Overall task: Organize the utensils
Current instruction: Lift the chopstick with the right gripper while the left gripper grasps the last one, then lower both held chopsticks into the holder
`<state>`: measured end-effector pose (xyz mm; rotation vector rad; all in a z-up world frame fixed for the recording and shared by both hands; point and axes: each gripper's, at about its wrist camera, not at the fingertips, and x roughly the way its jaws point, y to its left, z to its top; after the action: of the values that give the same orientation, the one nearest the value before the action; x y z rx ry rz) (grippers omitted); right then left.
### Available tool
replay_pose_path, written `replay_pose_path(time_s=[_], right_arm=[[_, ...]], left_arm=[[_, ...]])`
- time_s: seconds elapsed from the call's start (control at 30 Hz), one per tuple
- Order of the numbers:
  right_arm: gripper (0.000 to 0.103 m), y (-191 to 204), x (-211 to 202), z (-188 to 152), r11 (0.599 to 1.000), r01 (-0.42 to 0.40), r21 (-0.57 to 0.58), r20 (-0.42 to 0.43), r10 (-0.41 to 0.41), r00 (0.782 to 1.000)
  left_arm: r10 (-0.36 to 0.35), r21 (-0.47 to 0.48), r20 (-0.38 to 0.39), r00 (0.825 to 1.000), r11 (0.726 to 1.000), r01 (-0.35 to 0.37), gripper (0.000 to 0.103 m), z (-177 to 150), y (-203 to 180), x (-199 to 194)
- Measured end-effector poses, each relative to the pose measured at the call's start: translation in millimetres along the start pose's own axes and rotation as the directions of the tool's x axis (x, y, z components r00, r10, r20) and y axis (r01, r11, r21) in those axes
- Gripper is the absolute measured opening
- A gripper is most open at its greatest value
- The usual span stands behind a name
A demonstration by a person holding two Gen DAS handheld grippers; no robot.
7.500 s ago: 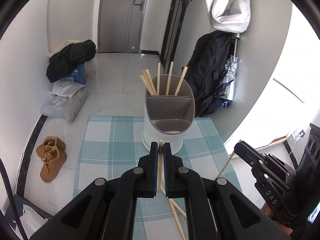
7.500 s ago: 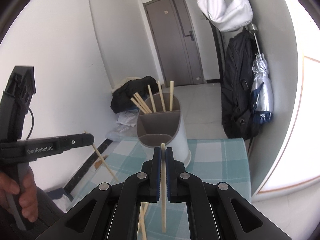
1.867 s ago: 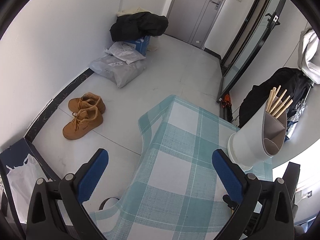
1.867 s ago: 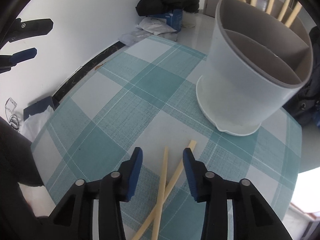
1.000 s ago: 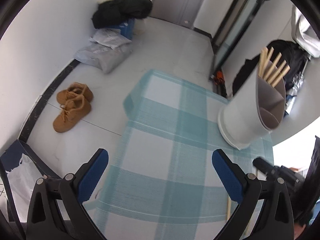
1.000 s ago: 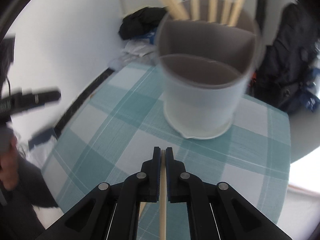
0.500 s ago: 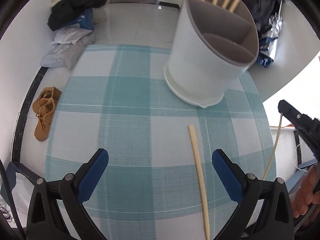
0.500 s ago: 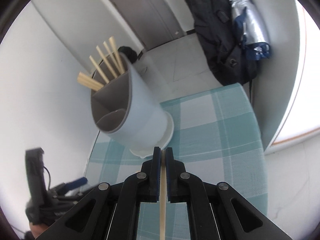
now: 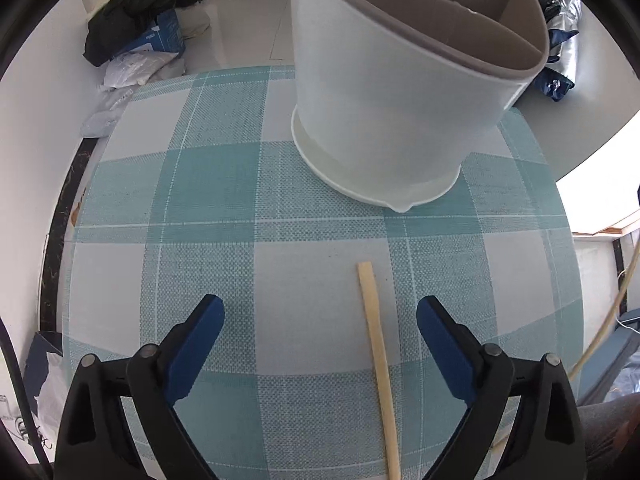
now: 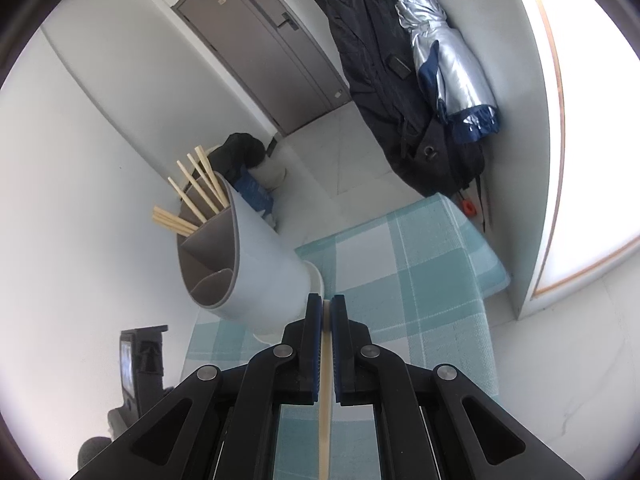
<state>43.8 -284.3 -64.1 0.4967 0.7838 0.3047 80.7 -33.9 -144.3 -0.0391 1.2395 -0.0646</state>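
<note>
A chopstick (image 9: 378, 356) lies flat on the checked cloth (image 9: 208, 184), just in front of the big white holder (image 9: 392, 92). It is pale wood and points toward the holder, with a small gap of cloth between its tip and the holder's foot. The left gripper (image 9: 320, 344) hangs over the cloth, pointing steeply down. Its jaws are wide apart and have just been closing a little. The chopstick sits between them, nearer the jaw on the right of the picture, and neither blue pad touches it.

The right gripper (image 10: 326, 340) has its jaws pinched tight on a second chopstick (image 10: 324, 420). That stick runs straight along the gap between the two blue pads, and its tip just peeks out past them. This gripper is up off the cloth and rolled to one side, so the holder looks tilted from there.

The holder is white outside and grey inside, with walls that split it into parts. A bunch of chopsticks (image 10: 192, 196) stands in the far part, leaning out over the rim. The near parts look empty from what I can see.

On the floor by the wall lies a dark heap of clothes (image 9: 144, 4) with some white bags (image 9: 136, 68). A black coat (image 10: 384, 80) and a folded silver umbrella (image 10: 448, 60) hang near the grey door (image 10: 260, 48).
</note>
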Motion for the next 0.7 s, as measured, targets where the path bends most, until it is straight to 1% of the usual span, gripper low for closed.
replay_pose_path(time_s=[0.13,0.23,0.27,0.3,0.33,0.37,0.4,0.43,0.47,0.5,0.53,0.7], right_arm=[[0.004,1.0,-3.8,0.6,1.000,-0.014,-0.006,0.011,0.014,1.000],[0.004,3.9,-7.9,1.0,0.999,-0.028,-0.020,0.020,0.029,0.999],[0.004,4.4,-9.1,1.6,0.999,-0.030,-0.026,0.026,0.031,0.999],[0.004,4.8,-10.6,2.0,0.999,-0.033,-0.031,0.030,0.034,0.999],[0.004,4.6,-11.8,2.3,0.999,-0.035,-0.033,0.034,0.036,0.999],[0.004,3.9,-12.6,2.4,0.999,-0.038,-0.030,0.035,0.039,0.999],[0.004,2.8,-13.1,2.4,0.999,-0.039,-0.027,0.036,0.040,0.999],[0.004,1.7,-13.0,2.5,0.999,-0.038,-0.026,0.037,0.038,0.999],[0.004,0.7,-13.1,2.5,0.999,-0.035,-0.027,0.036,0.036,0.999],[0.004,0.4,-13.2,2.5,0.999,-0.034,-0.028,0.036,0.035,0.999],[0.004,0.2,-13.3,2.4,0.999,-0.032,-0.031,0.036,0.033,0.999],[0.004,4.6,-15.4,0.4,0.998,-0.029,-0.051,0.040,0.031,0.999]], left_arm=[[0.072,0.005,-0.004,0.997,0.997,-0.072,0.094,1.1,-9.5,6.7],[0.087,-0.011,0.002,0.996,0.996,-0.087,0.091,2.1,-15.5,7.5],[0.081,-0.012,0.002,0.997,0.997,-0.081,0.084,3.1,-18.2,6.7],[0.068,-0.010,0.002,0.998,0.998,-0.068,0.073,5.0,-20.7,5.7],[0.055,-0.007,0.000,0.998,0.998,-0.055,0.067,6.4,-23.6,4.4],[0.046,-0.004,-0.002,0.999,0.999,-0.046,0.053,8.2,-25.9,3.4],[0.038,0.008,-0.001,0.999,0.999,-0.038,0.033,9.1,-30.4,1.3],[0.024,0.020,-0.003,1.000,0.999,-0.024,0.023,9.5,-34.2,0.2],[0.018,0.030,-0.007,1.000,0.999,-0.018,0.010,8.9,-36.2,-0.5],[0.015,0.039,-0.012,1.000,0.999,-0.014,0.006,8.5,-39.1,-0.6],[0.016,0.039,-0.012,1.000,0.999,-0.015,0.004,7.4,-39.6,-0.9],[0.012,0.023,0.002,1.000,1.000,-0.012,0.003,8.3,-35.3,-3.2]])
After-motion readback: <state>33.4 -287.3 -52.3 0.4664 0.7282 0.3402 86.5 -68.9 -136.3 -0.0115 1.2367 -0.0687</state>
